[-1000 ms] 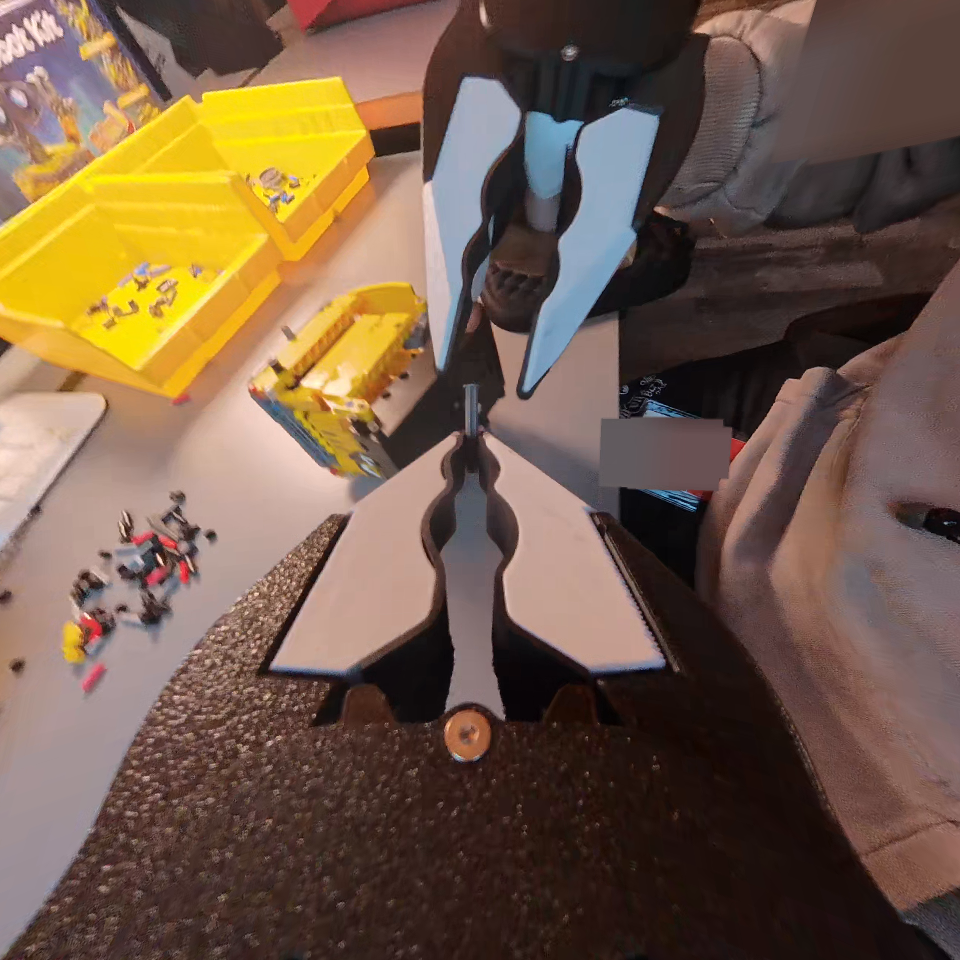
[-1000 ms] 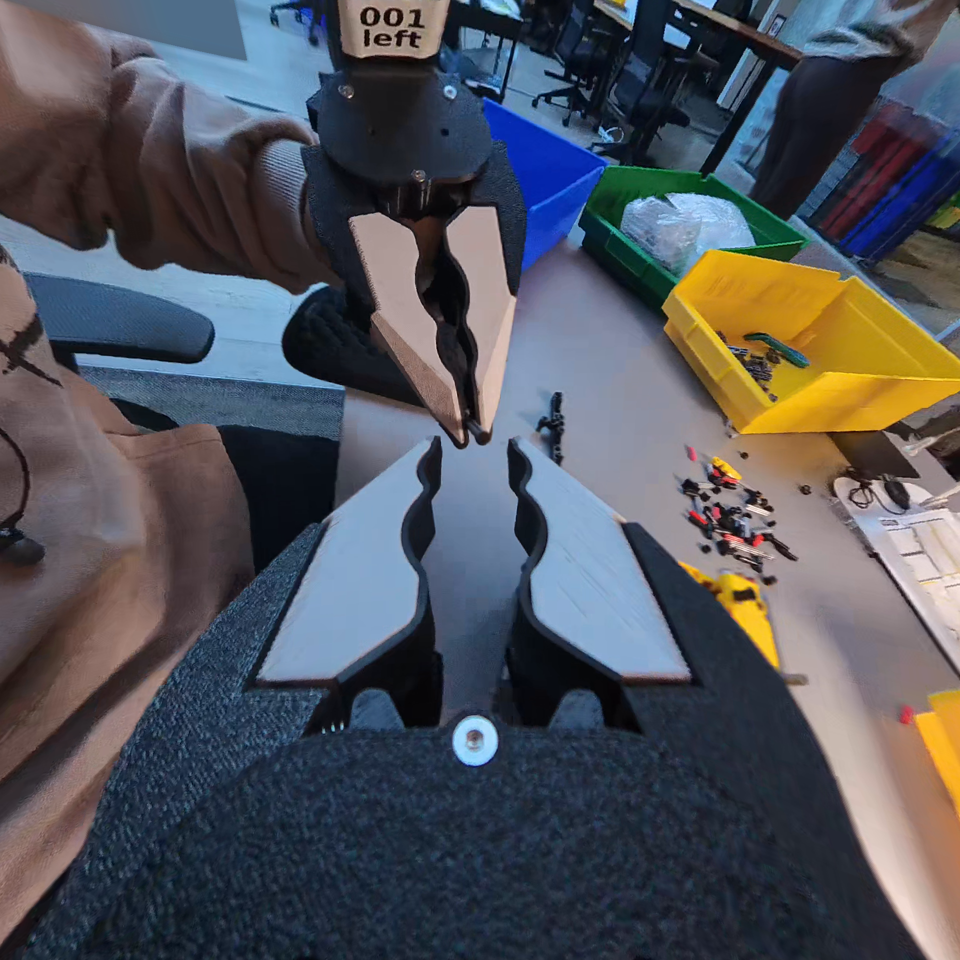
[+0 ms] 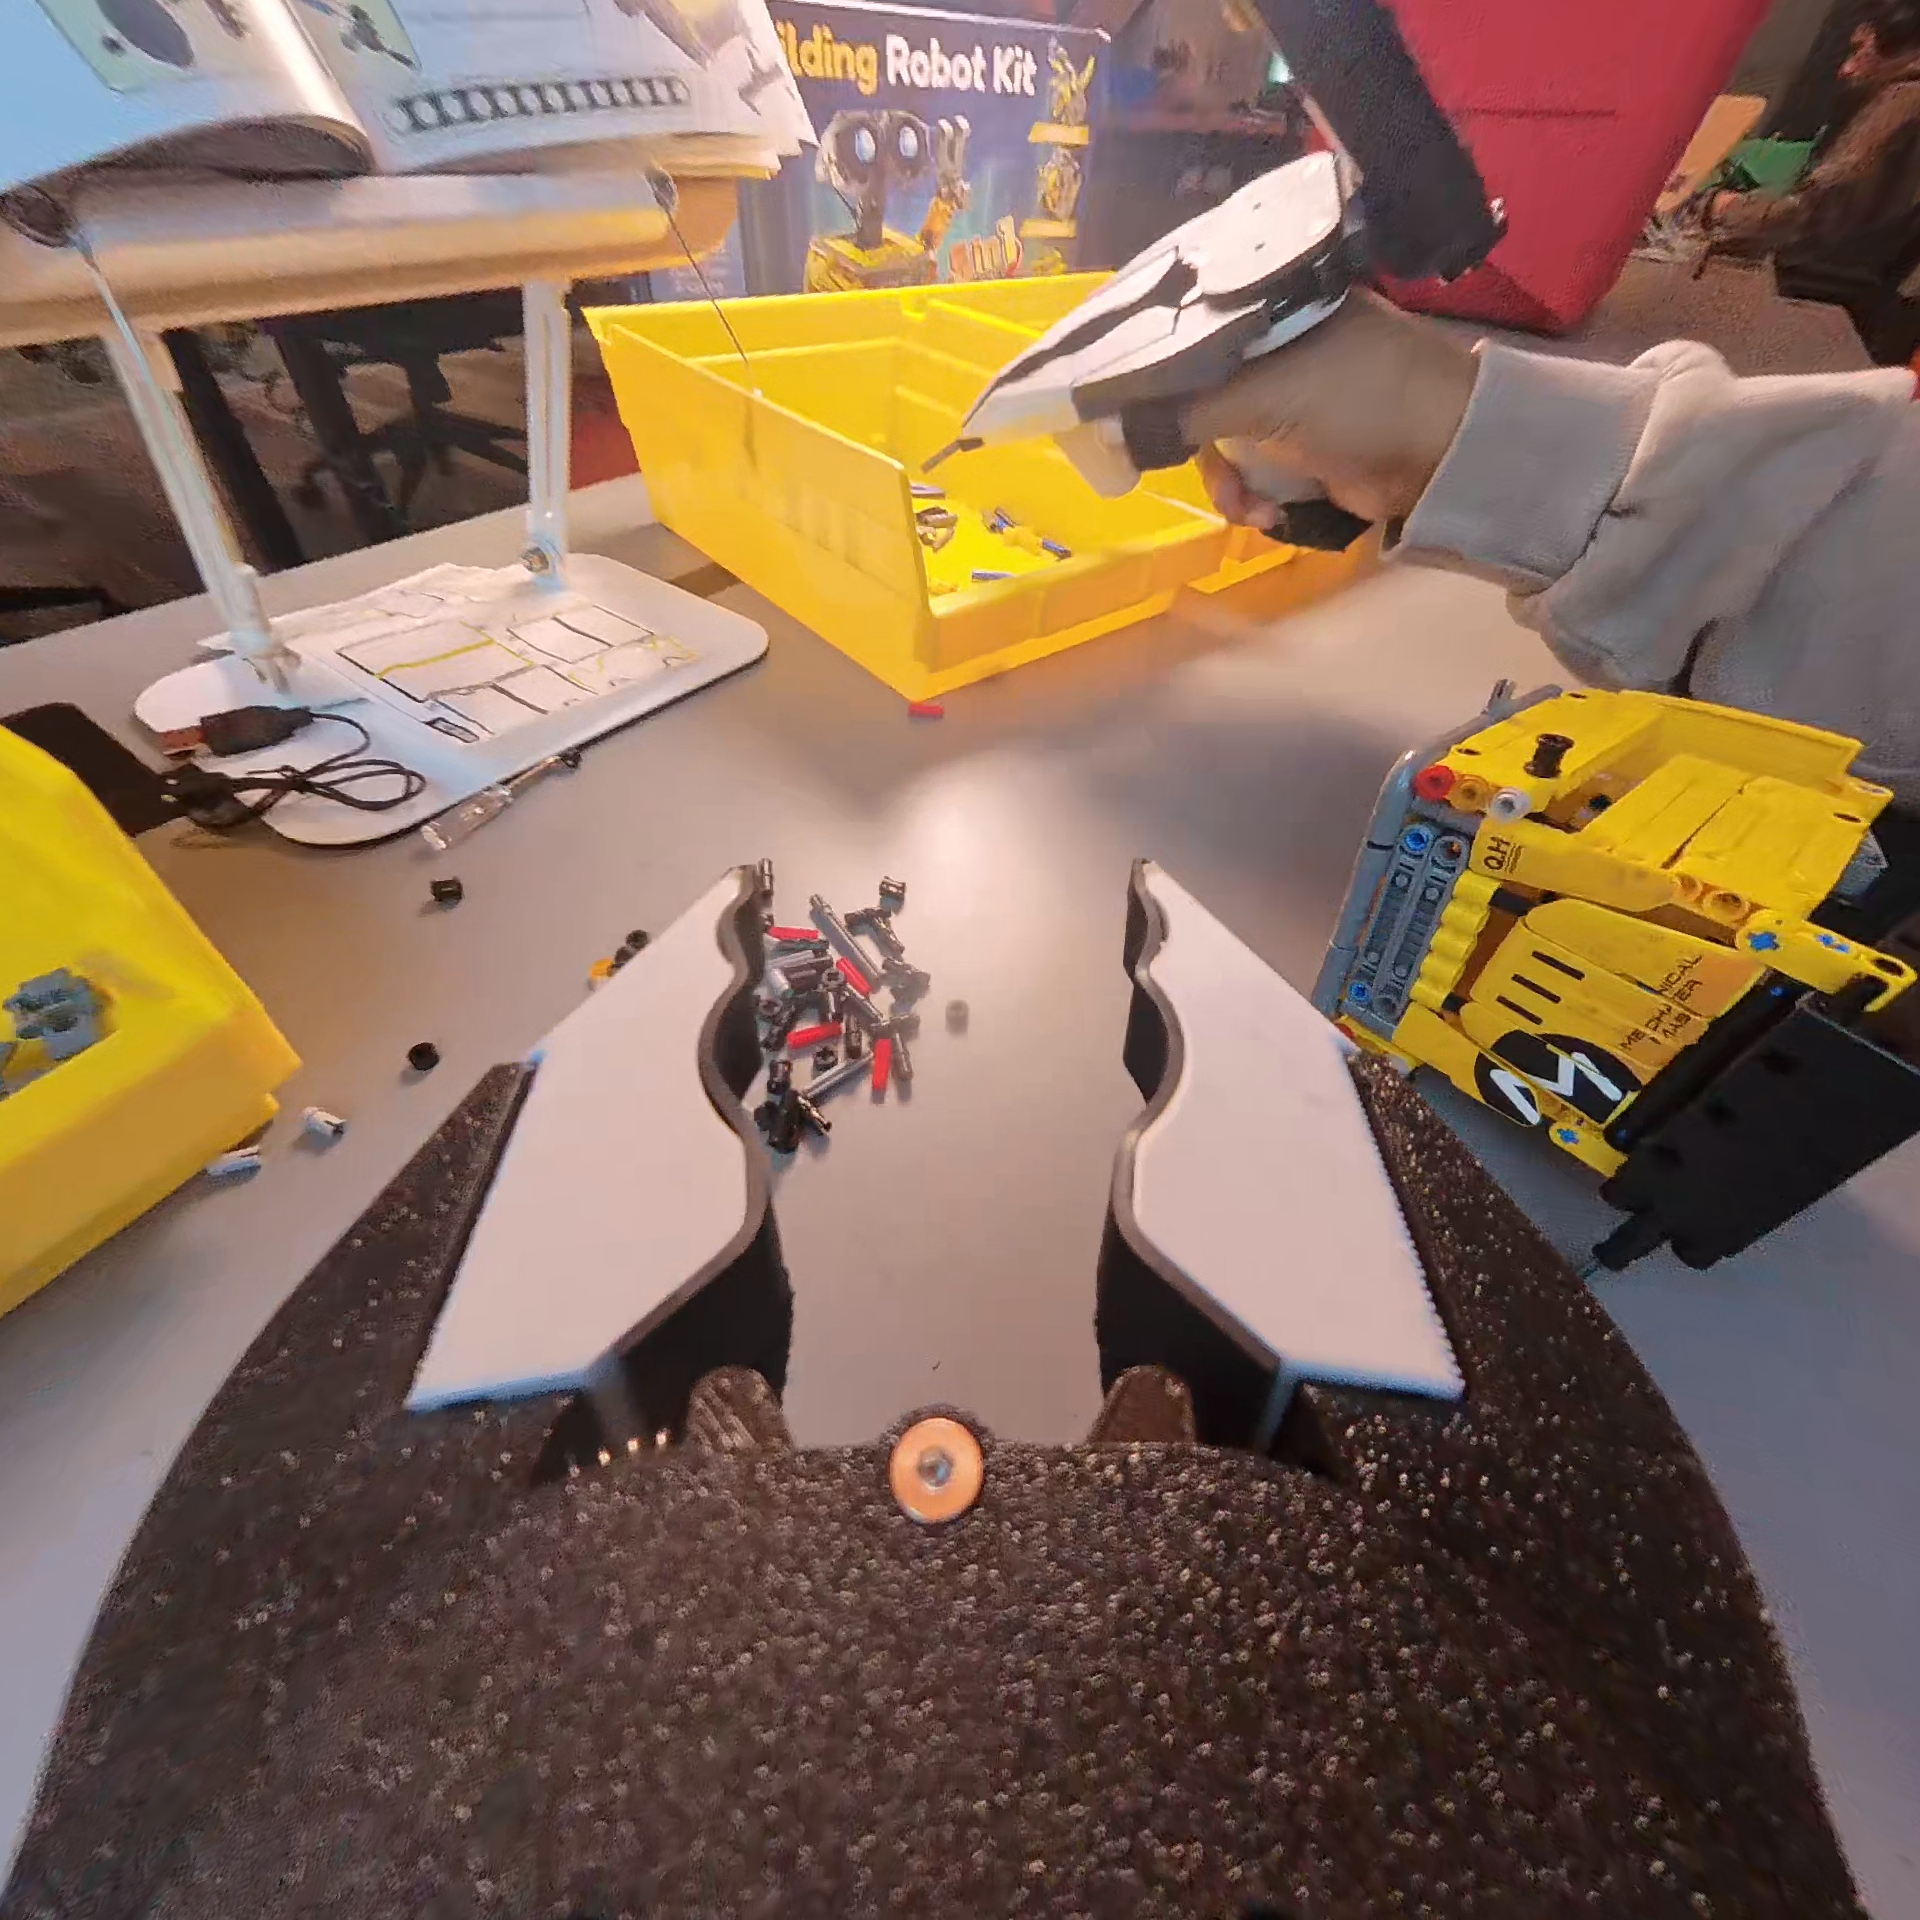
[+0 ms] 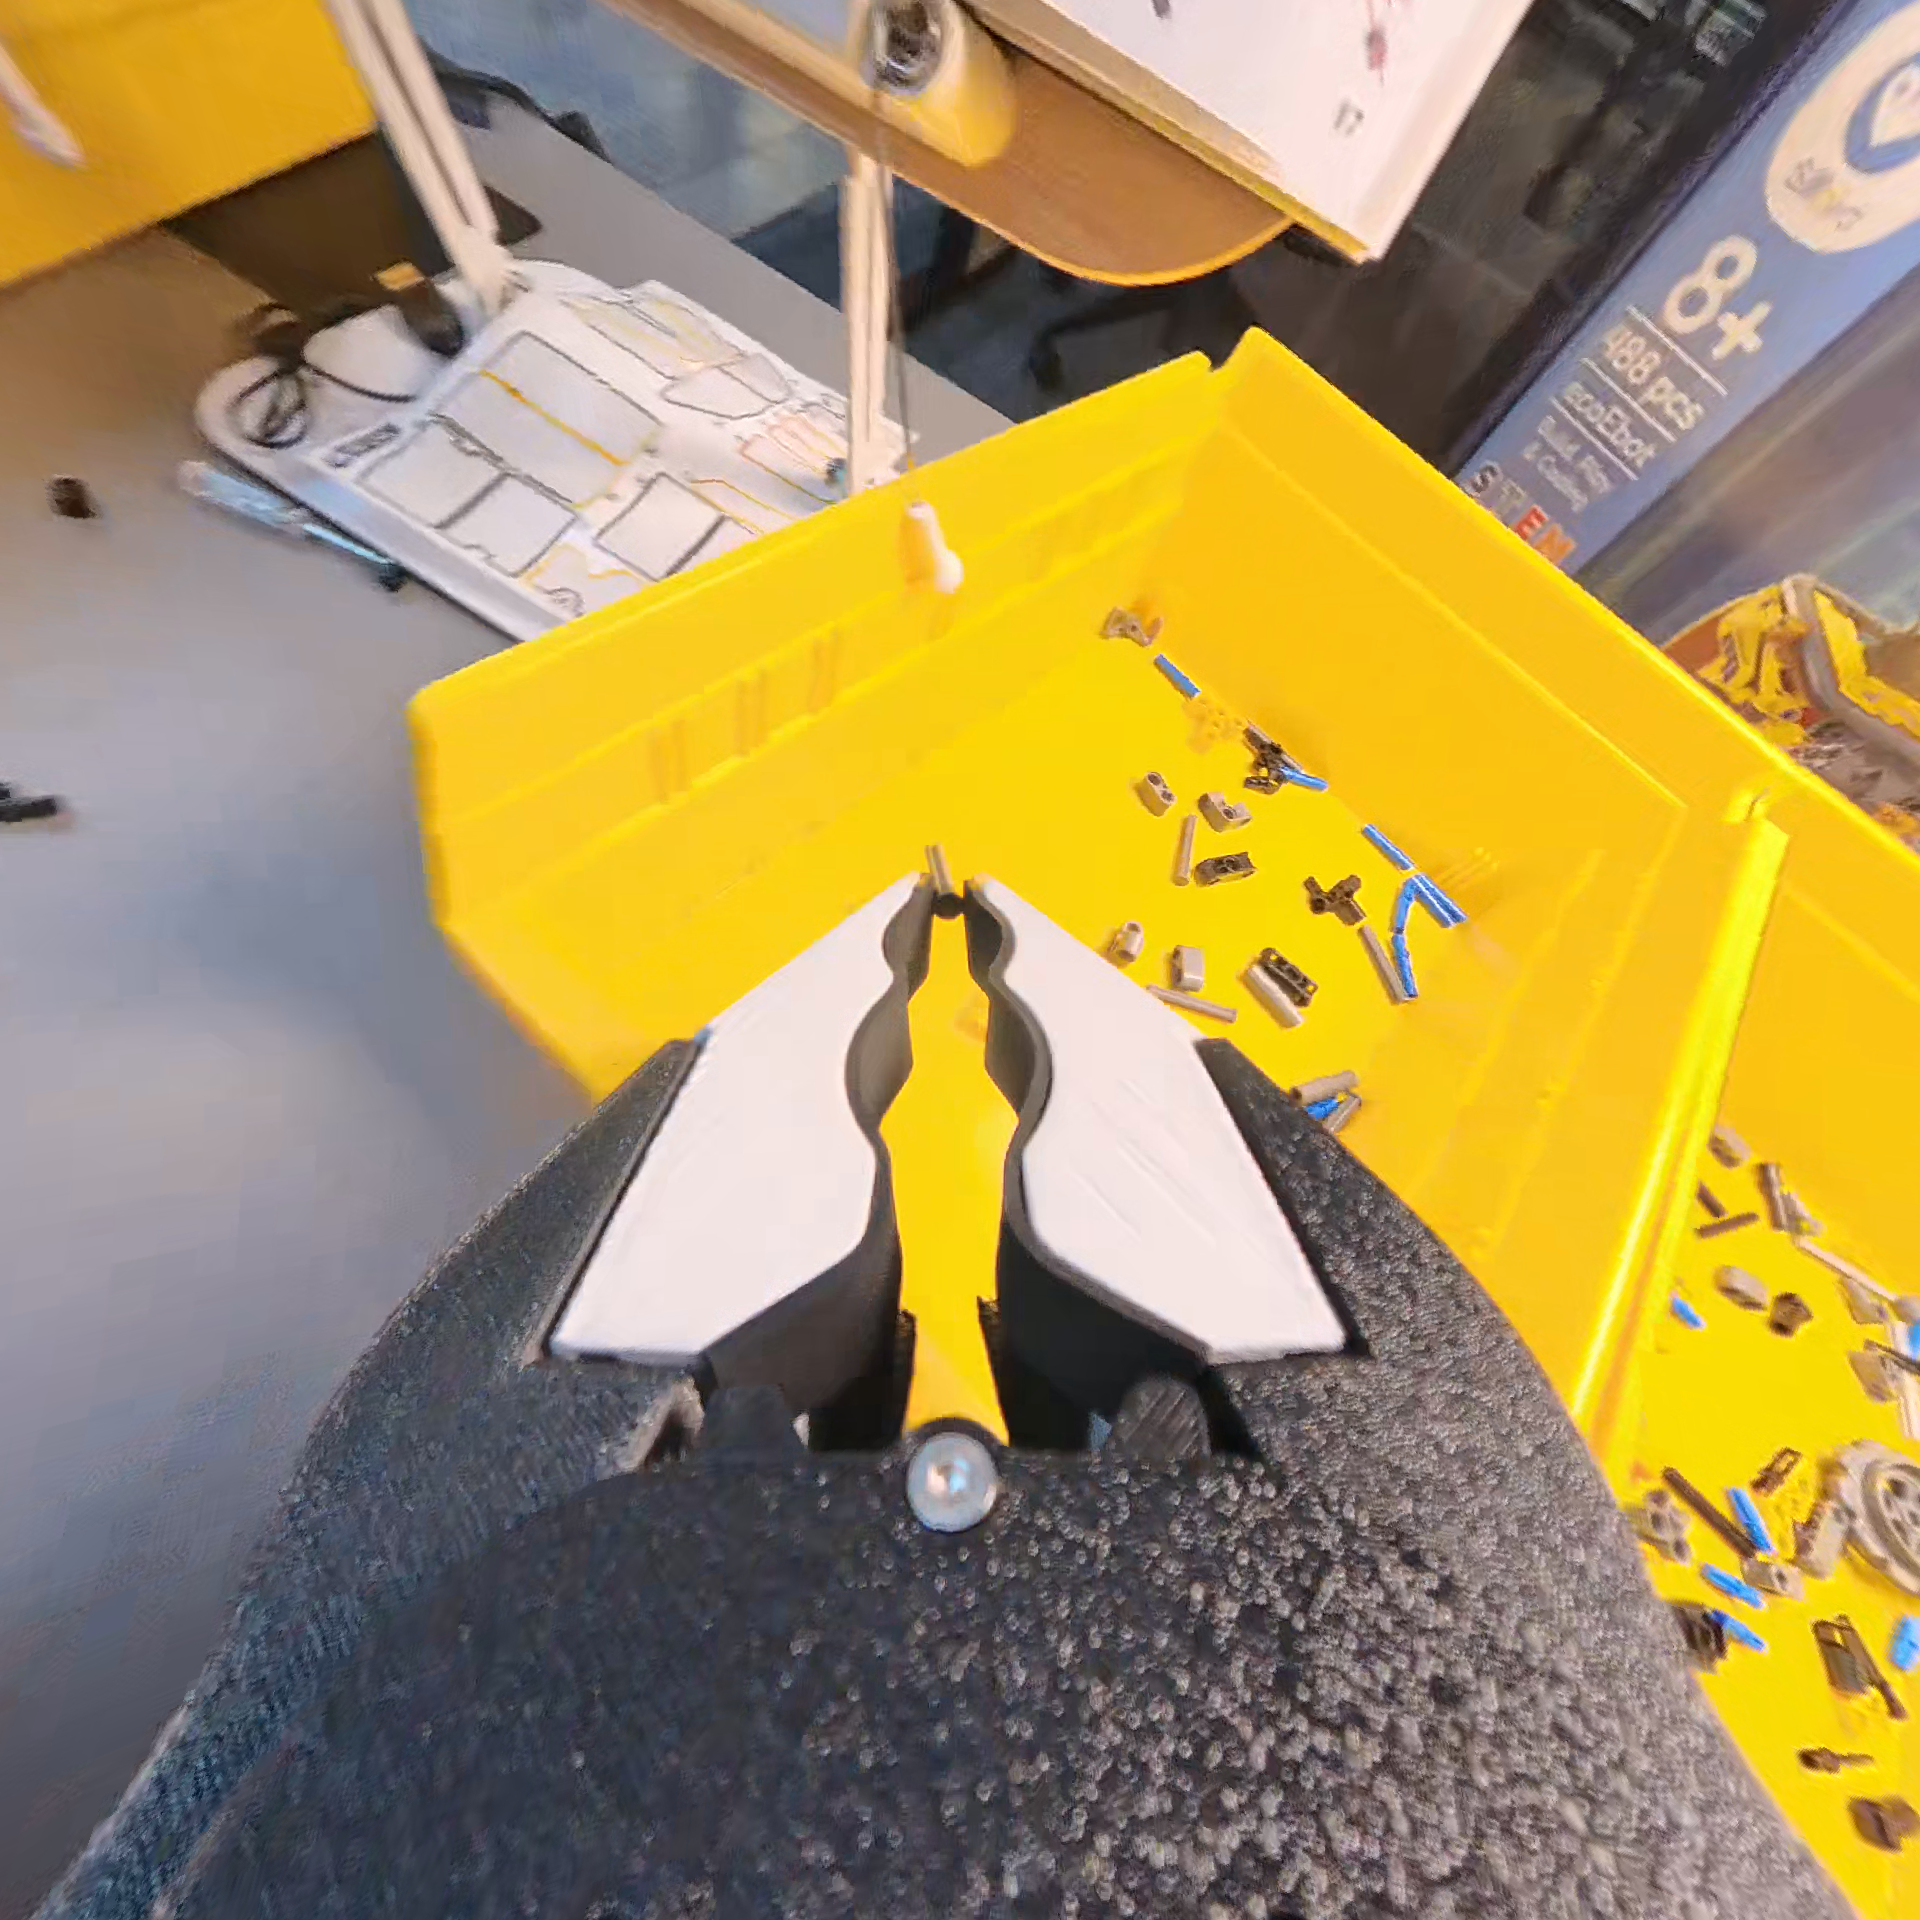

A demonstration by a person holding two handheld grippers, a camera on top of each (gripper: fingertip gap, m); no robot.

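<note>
One grey pin (image 4: 938, 864) | pinched by right tongs (image 4: 943, 896) over yellow bin (image 4: 790, 748) | left tongs (image 3: 948, 883) spread, holding nothing

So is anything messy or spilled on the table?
Yes. A heap of small black, grey and red building pins lies loose on the grey table, not in the yellow plastic bin. Several black bits have strayed from it.
</note>
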